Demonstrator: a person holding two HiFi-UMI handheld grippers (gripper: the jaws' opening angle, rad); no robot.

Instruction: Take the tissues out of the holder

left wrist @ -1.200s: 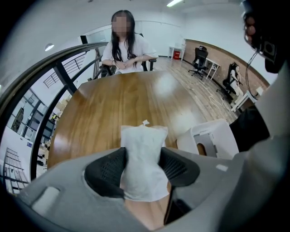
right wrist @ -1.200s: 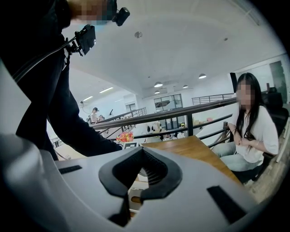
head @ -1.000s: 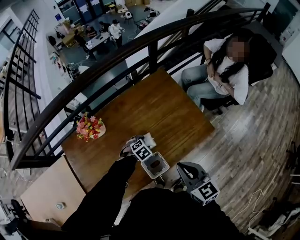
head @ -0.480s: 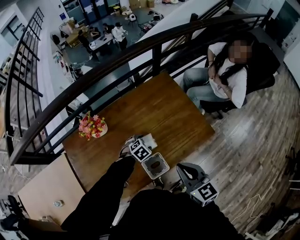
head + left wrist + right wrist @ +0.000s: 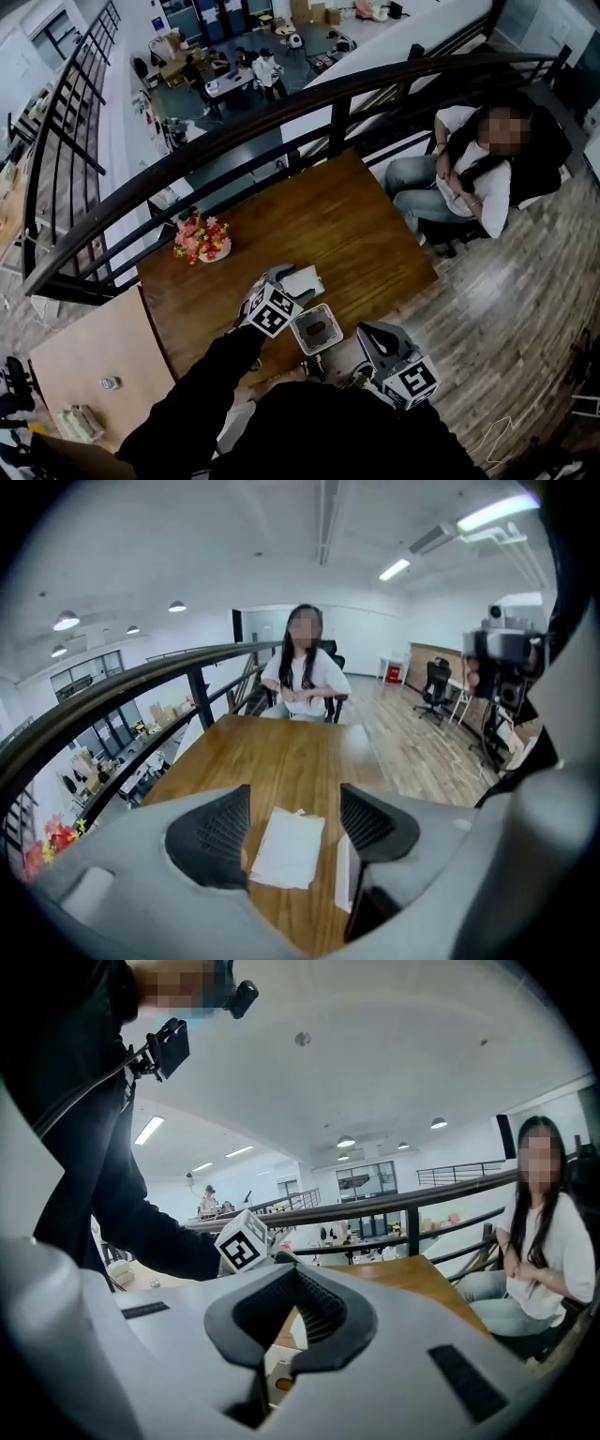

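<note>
Where the tissue [image 5: 302, 279] lies: flat on the wooden table [image 5: 366, 234], just above the holder [image 5: 302, 337], below centre of the head view.
Left gripper [image 5: 293, 808]: released; its jaws have just been opening, and the tissue shows between them, lying on the table and untouched.
Right gripper [image 5: 292, 1335]: jaws together on nothing, at the holder's lower right, apart from it.
Holder contents: a dark opening; whether tissues remain inside cannot be told.
Doing it well: probably come straight down over the opening, pinch only the top sheet and lift slowly, with the right gripper steadying the holder's wall.
Writing: none readable; the marker cubes [image 5: 271, 310] carry only black-and-white square patterns.
</note>
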